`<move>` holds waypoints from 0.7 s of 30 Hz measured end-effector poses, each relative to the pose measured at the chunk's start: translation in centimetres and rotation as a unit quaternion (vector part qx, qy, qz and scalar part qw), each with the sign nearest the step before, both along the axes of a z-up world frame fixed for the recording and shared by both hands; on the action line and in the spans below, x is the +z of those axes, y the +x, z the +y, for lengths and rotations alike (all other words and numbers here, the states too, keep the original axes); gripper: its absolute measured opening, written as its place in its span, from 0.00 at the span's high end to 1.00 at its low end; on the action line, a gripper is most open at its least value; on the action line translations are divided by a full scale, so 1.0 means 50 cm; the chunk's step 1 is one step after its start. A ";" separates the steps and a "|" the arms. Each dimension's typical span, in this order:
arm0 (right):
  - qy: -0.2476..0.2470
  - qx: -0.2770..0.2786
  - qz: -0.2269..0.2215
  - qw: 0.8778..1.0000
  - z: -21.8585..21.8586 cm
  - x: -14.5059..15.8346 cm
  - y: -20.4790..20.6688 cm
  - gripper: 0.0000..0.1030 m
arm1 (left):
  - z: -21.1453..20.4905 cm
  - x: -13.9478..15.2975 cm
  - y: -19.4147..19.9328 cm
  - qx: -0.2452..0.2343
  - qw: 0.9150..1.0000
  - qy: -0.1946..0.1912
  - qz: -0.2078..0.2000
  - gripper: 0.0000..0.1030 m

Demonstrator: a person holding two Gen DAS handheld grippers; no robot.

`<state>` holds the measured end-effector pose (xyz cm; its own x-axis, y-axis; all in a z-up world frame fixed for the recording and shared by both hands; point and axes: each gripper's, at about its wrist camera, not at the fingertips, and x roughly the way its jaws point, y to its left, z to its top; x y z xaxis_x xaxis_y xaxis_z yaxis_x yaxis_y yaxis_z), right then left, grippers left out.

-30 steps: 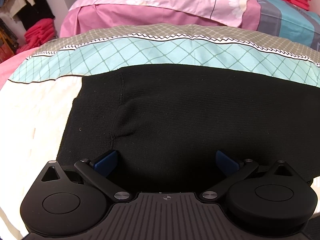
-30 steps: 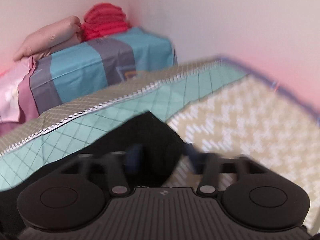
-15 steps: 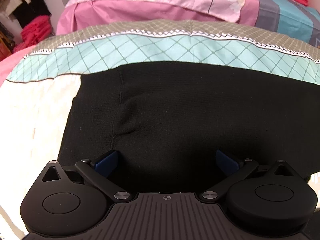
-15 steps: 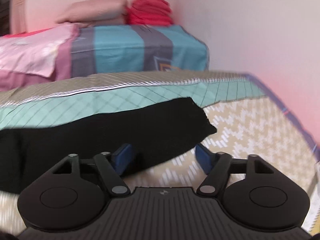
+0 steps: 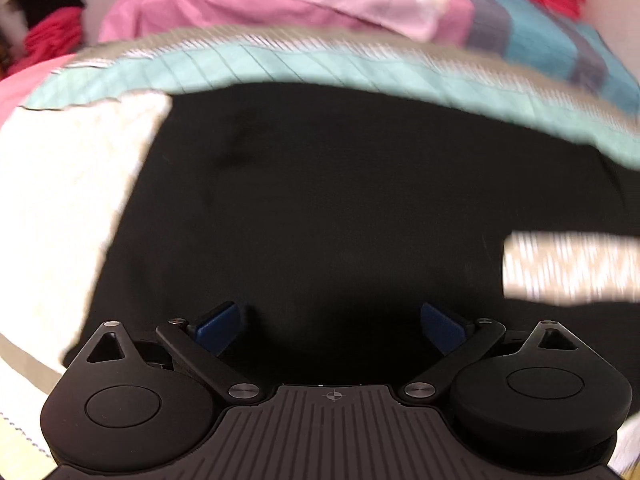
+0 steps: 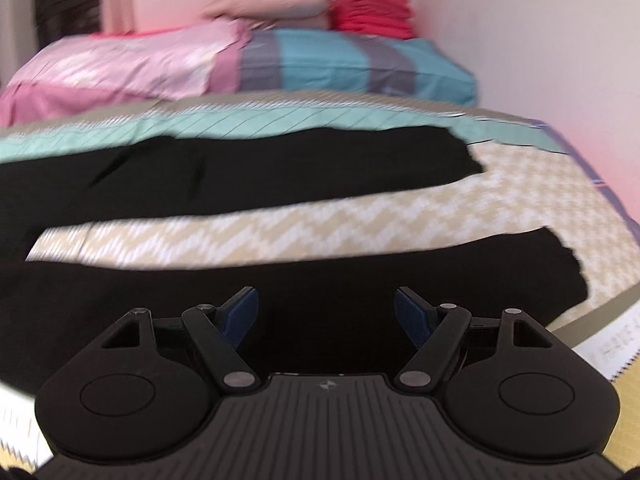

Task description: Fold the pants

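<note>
Black pants (image 5: pixel 328 200) lie flat on the bed, the waist end under my left gripper. In the right wrist view the two legs spread apart: the far leg (image 6: pixel 280 172) and the near leg (image 6: pixel 360 280), with patterned bedspread between them. My left gripper (image 5: pixel 332 326) is open and empty, over the upper part of the pants. My right gripper (image 6: pixel 326 314) is open and empty, over the near leg. Both views are motion-blurred.
The bedspread (image 6: pixel 320 224) has a beige zigzag panel and a teal band (image 5: pixel 280 68). Folded quilts, pink (image 6: pixel 132 68) and blue-striped (image 6: pixel 352 64), lie at the bed's far end with a pillow and red cloth (image 6: pixel 372 8). A wall runs along the right.
My right gripper has pulled back and swung left, from the far leg's end to above the near leg. My left gripper has shifted right over the pants.
</note>
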<state>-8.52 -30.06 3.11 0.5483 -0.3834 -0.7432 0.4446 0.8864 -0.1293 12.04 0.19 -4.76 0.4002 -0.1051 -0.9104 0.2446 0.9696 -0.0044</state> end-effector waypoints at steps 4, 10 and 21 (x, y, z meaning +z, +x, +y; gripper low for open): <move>0.034 0.018 0.044 0.998 -0.012 -0.030 -0.020 0.22 | -0.007 -0.036 -0.024 -0.029 0.999 0.035 -0.005 0.00; 0.119 -0.037 -0.011 0.992 -0.070 0.015 -0.081 0.22 | 0.031 -0.029 -0.014 -0.013 0.999 0.020 0.021 0.00; 0.141 -0.289 -0.111 0.940 -0.221 -0.020 -0.099 0.46 | 0.024 -0.038 -0.014 -0.015 0.999 0.038 0.018 0.00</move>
<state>-13.47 -41.11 2.10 0.4624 -0.4708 -0.7513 0.8513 0.4727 0.2277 11.34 1.38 -6.67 0.3642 -0.0463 -0.9302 0.2753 0.9595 0.0600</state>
